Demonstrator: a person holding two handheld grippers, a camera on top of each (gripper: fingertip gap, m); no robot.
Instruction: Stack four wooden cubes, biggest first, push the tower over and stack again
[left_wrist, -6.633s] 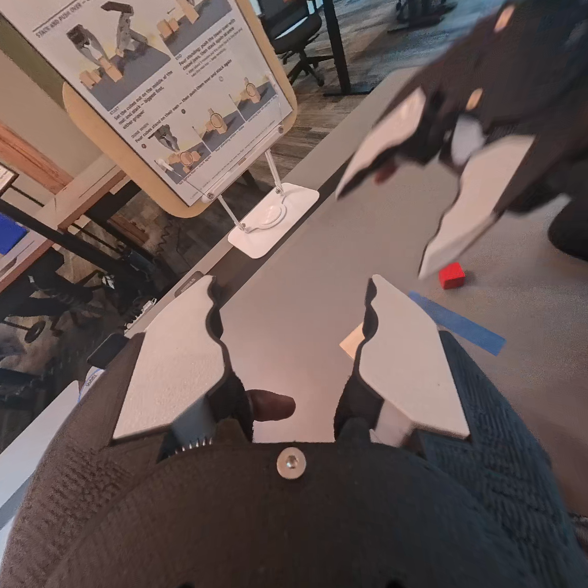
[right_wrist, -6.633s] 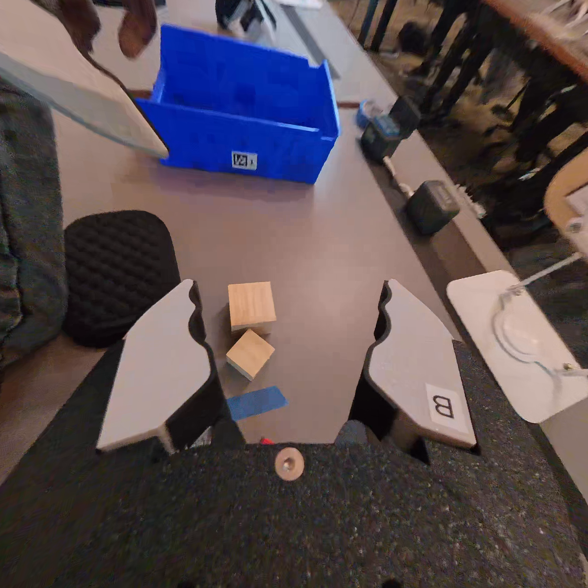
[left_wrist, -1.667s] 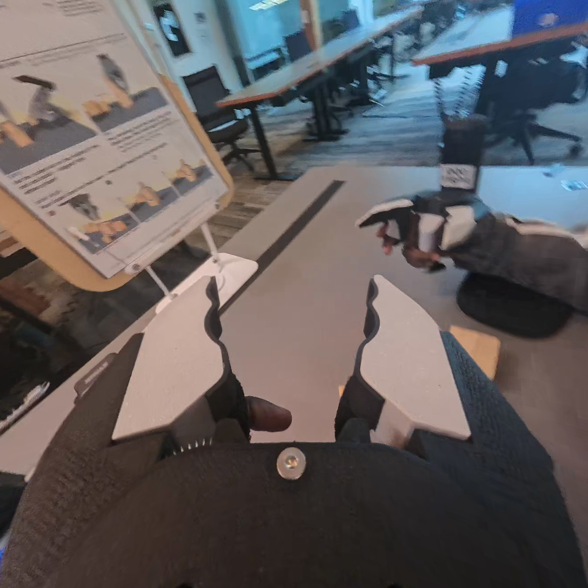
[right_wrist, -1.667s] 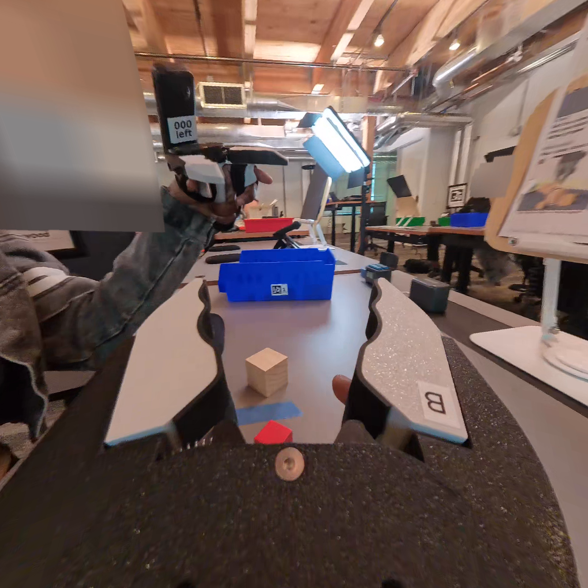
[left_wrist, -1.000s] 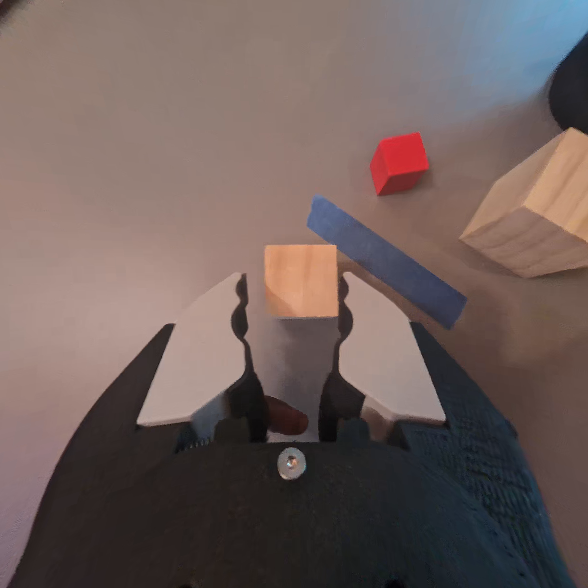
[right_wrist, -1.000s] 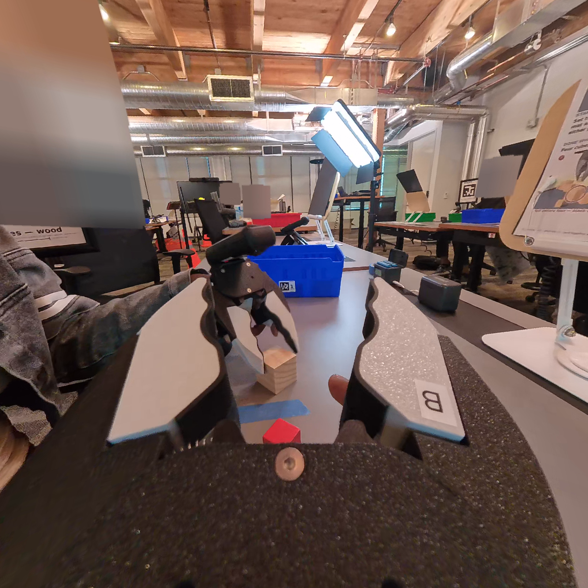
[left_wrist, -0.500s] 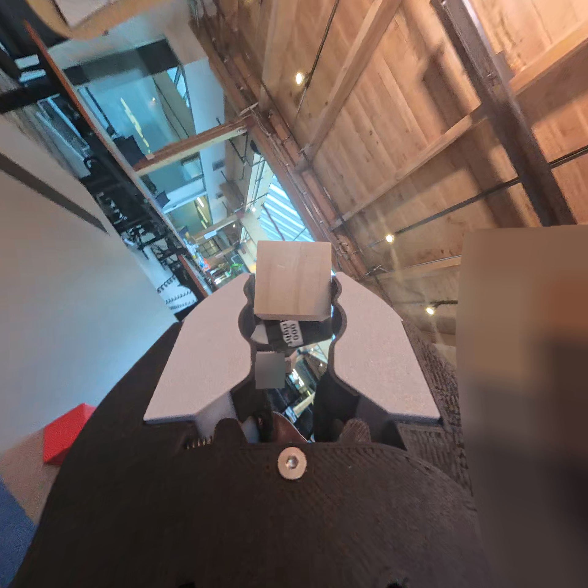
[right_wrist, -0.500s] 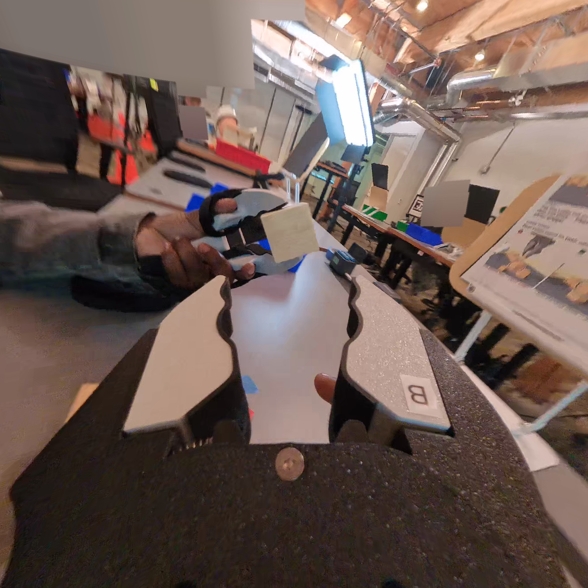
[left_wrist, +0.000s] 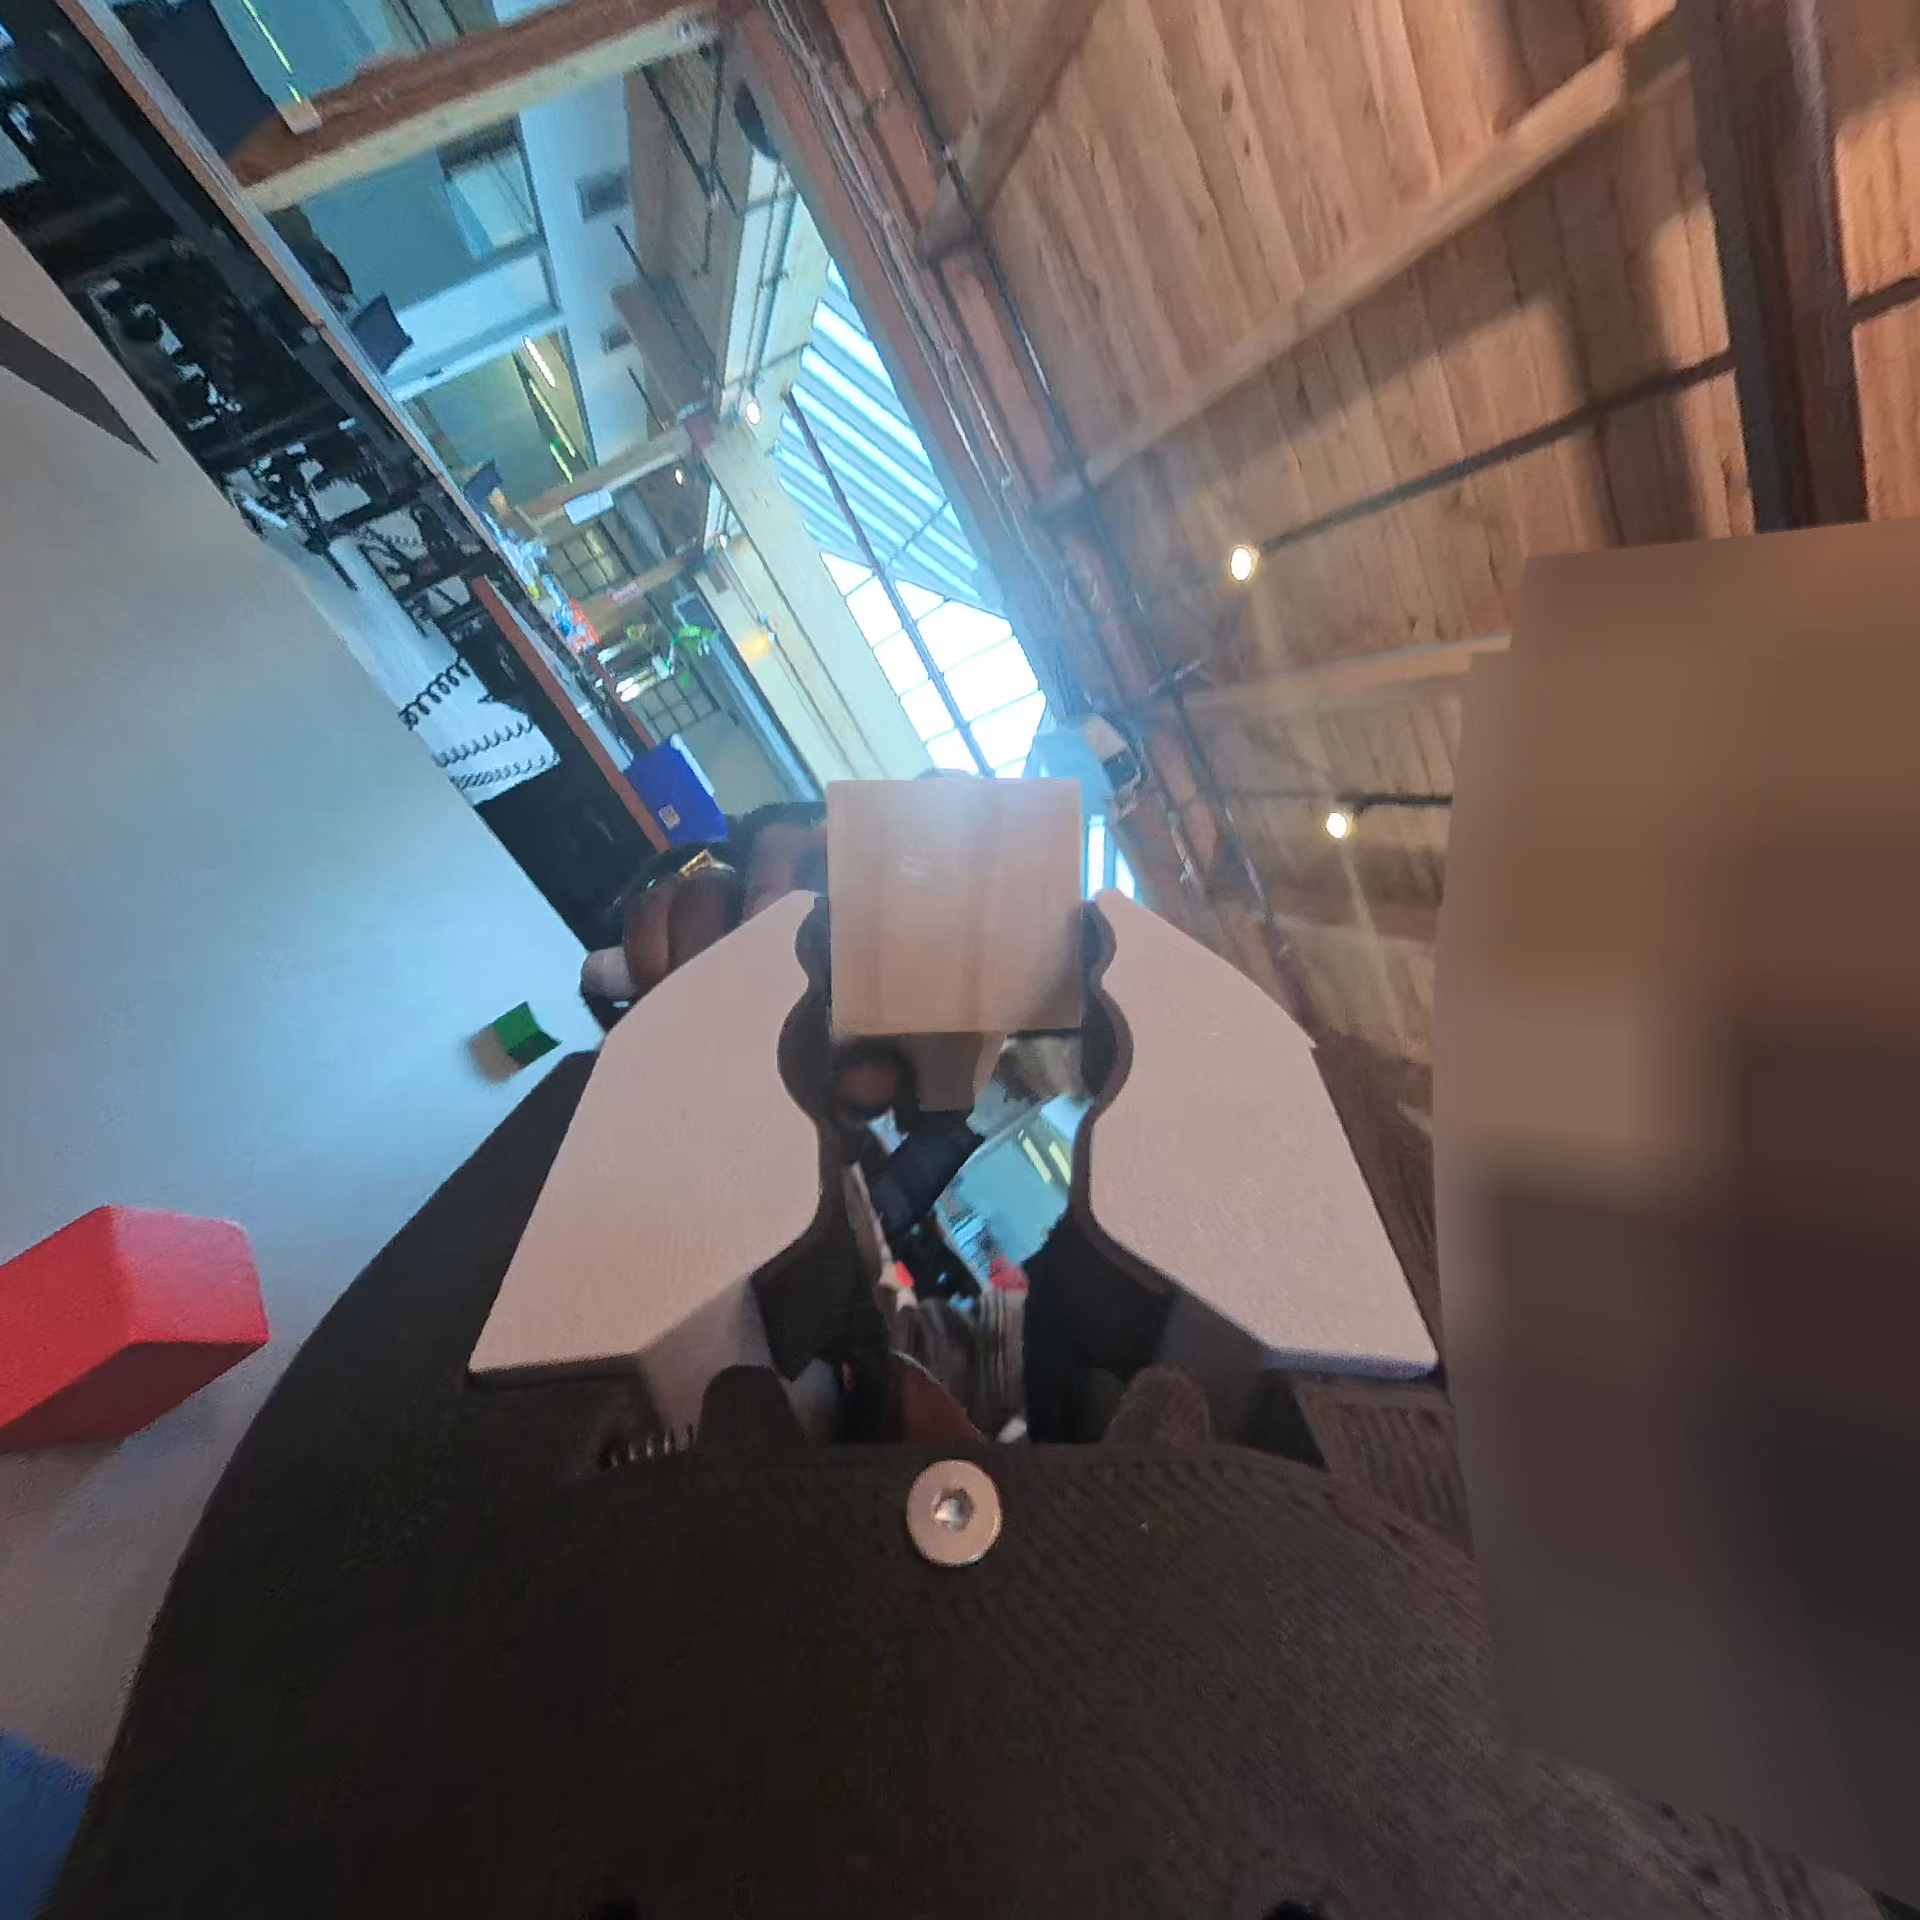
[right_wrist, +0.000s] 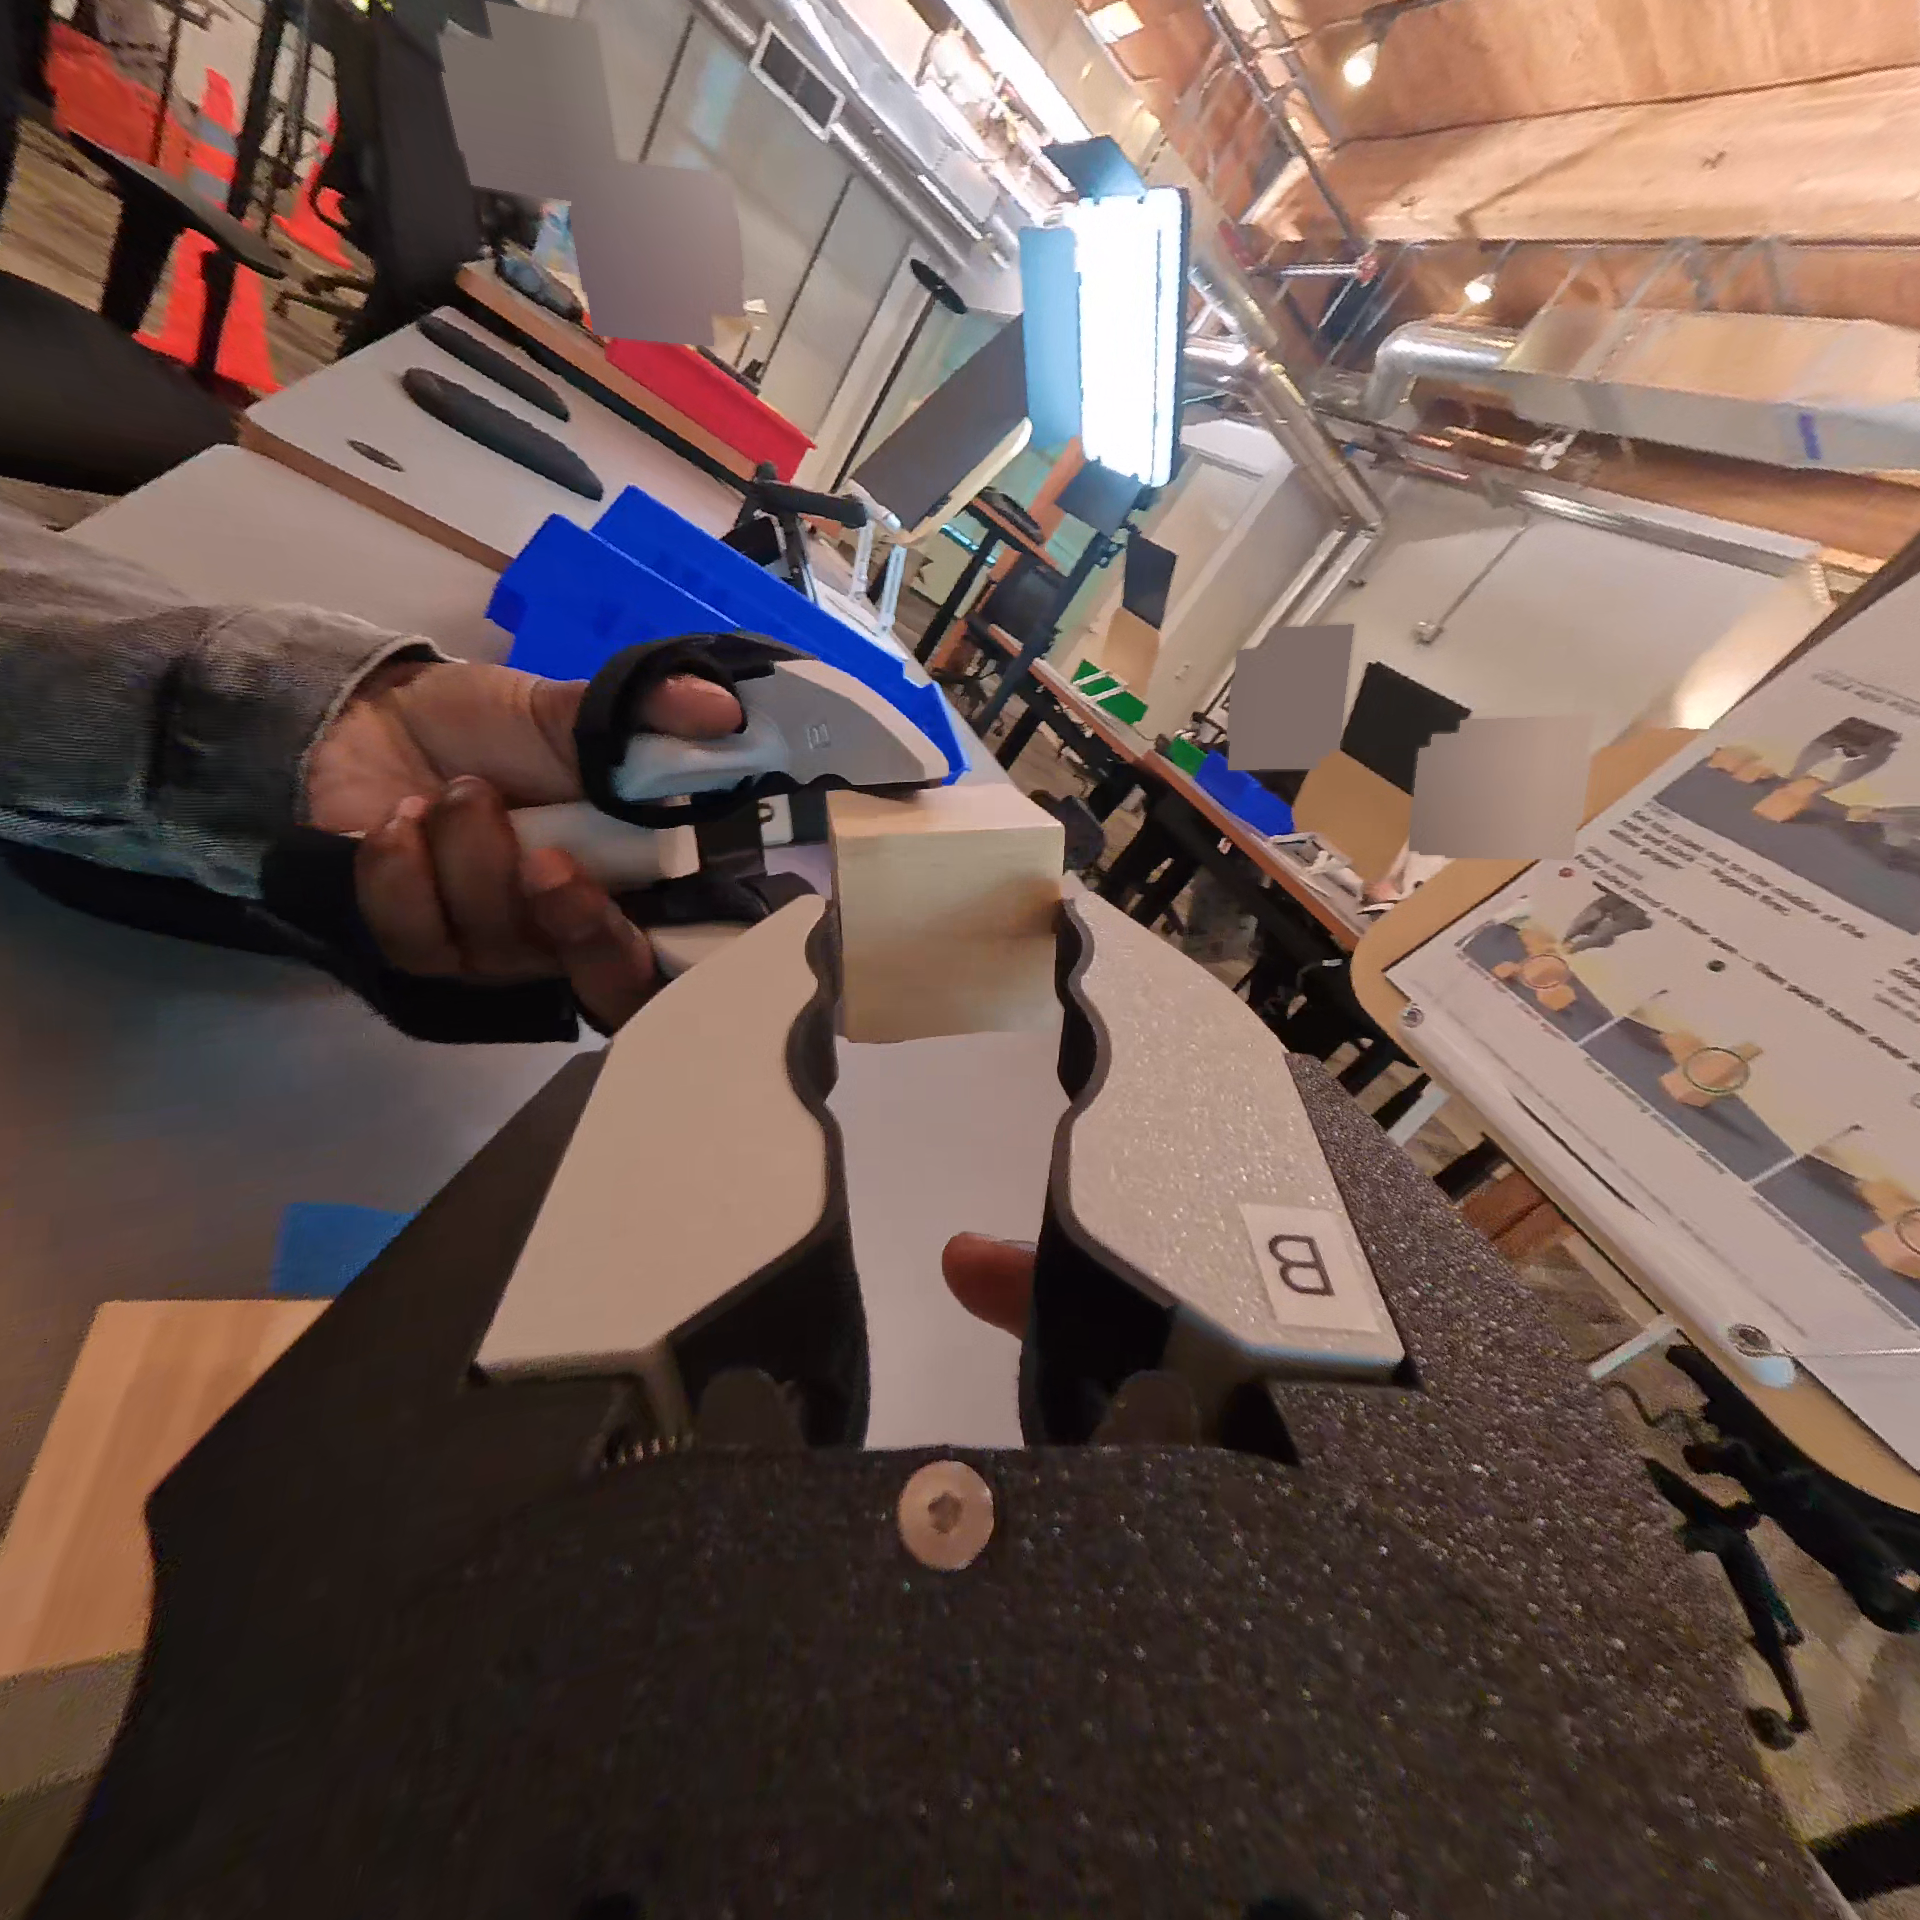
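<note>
An open workshop with a timber ceiling and rows of desks lies behind a pale grey surface (right_wrist: 187, 1091). One bright panel lamp (right_wrist: 1127, 322) stands on a stand beyond it, and one instruction board (right_wrist: 1704, 997) with pictures leans at the right edge of the right wrist view.

Two grippers meet on a single wooden cube (right_wrist: 940, 914), held in the air above the surface. The right gripper (right_wrist: 945, 935) has its jaws clenched on the cube's two side faces, both pads pressed against the wood. The left gripper (right_wrist: 883, 831), held in a person's hand (right_wrist: 447, 821) with a grey sleeve, reaches in from the left; its upper finger lies on the cube's top face, and its lower finger passes under the cube, largely hidden. In the left wrist view the same cube (left_wrist: 954, 920) sits between the left gripper's (left_wrist: 954, 935) two pads, touching both, so those jaws are grasping it too.

Counted, wooden cubes in sight come to two: the held one and a larger cube (right_wrist: 125, 1475) resting on the surface at the lower left of the right wrist view. One red cube (left_wrist: 114, 1320) lies on the surface in the left wrist view, and one small green block (left_wrist: 514, 1039) farther off. One strip of blue tape (right_wrist: 332, 1242) is stuck to the surface, and one blue bin (right_wrist: 717, 613) stands behind the hand.
</note>
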